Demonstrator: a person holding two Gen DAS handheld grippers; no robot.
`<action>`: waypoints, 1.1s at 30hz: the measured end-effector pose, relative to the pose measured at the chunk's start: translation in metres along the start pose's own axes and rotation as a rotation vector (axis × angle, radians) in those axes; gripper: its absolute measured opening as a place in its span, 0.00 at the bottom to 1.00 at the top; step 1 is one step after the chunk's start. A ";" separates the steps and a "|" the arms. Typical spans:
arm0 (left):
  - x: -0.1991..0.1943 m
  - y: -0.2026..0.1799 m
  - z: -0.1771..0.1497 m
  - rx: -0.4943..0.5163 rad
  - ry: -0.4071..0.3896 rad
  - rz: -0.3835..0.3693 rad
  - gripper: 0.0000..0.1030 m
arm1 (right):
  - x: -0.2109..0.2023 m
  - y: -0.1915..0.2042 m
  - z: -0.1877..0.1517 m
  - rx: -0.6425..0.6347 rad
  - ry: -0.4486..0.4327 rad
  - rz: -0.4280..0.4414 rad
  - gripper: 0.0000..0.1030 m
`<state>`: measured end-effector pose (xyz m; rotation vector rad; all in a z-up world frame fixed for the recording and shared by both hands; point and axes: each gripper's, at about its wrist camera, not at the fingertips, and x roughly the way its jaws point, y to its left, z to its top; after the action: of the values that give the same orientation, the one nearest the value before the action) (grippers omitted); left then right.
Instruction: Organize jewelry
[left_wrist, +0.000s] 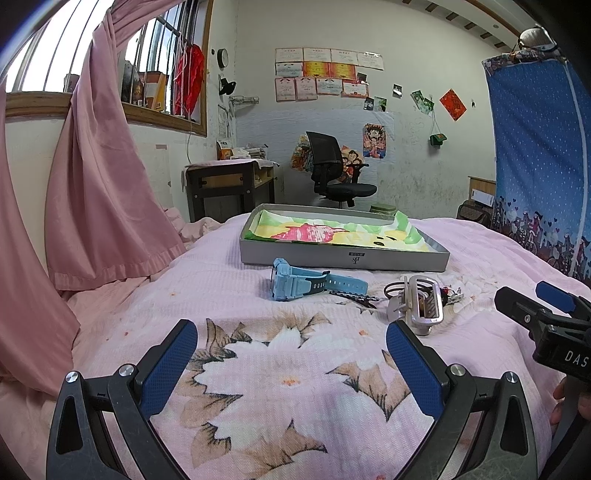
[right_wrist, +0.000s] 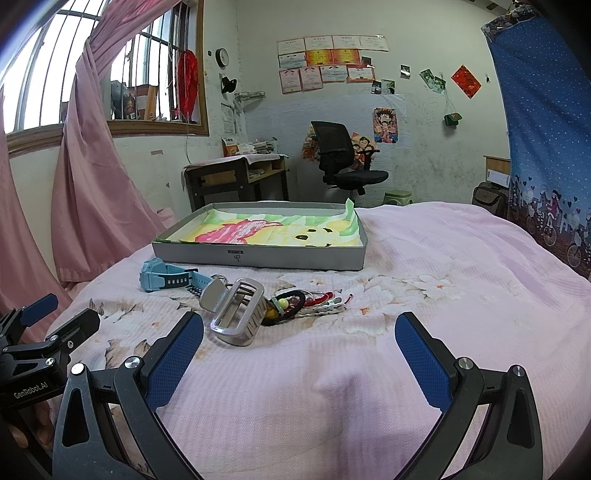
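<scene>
A grey shallow box, lined with a colourful cloth, lies on the bed. In front of it rest a light-blue watch, a dark hair pin, a silver hair claw, and a small heap of hair ties, beads and a red cord. My left gripper hovers open over the floral bedspread, short of the watch. Just as empty, my right gripper is open with the claw just beyond its left finger. Each gripper shows at the edge of the other's view.
The bed's pink floral cover fills the foreground. A pink curtain hangs at the left, a blue patterned curtain at the right. Beyond the bed stand a dark desk and a black office chair.
</scene>
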<state>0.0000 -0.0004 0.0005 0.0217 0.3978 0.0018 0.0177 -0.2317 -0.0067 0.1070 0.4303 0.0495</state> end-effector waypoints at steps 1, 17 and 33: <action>0.000 0.000 0.000 0.003 -0.001 0.000 1.00 | 0.005 0.000 0.001 0.001 0.000 -0.001 0.99; 0.013 0.013 0.016 -0.036 0.058 -0.023 1.00 | 0.016 -0.010 0.018 0.053 0.097 0.041 0.99; 0.087 0.031 0.054 -0.028 0.206 -0.045 1.00 | 0.079 0.031 0.038 -0.064 0.238 0.226 0.77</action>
<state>0.1008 0.0302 0.0172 -0.0150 0.6037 -0.0355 0.1043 -0.1984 -0.0014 0.0870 0.6525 0.3008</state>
